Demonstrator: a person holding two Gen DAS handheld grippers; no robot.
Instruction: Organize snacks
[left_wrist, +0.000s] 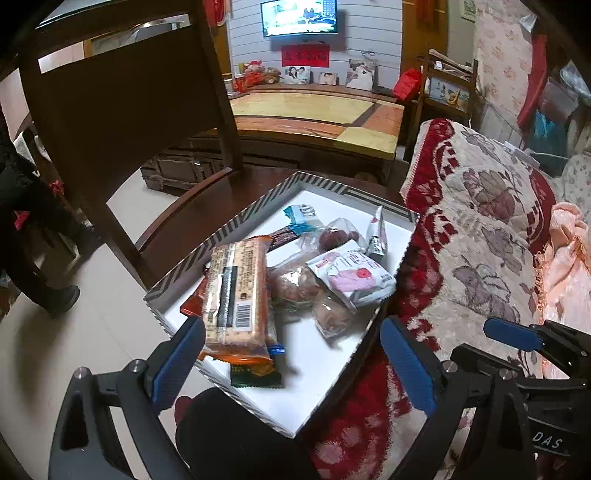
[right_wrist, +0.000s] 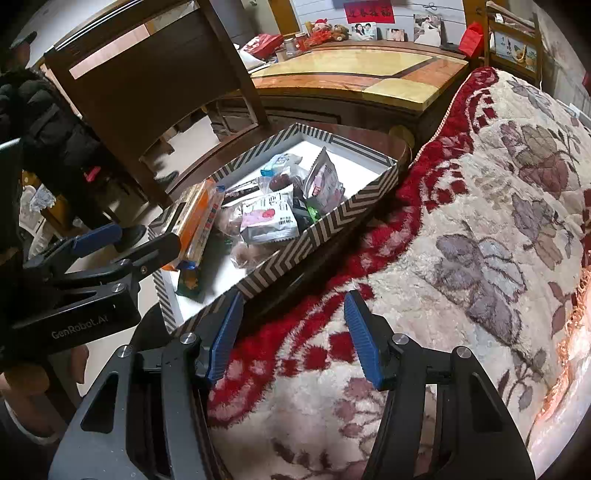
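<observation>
Left wrist: orange pack hides snacks beneath (labels unreadable).

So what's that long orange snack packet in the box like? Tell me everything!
The long orange snack packet is a shiny plastic wrapper with a pale label, a dark stripe and a barcode near one end. It lies flat, sealed, on other packets inside the zigzag-striped box, near its left wall. The left gripper hangs open in front of it; whether a finger touches the packet is unclear.

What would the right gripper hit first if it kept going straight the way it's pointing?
Probably the floral blanket: the open right gripper points onto it, beside the snack box. Depth is uncertain.
</observation>
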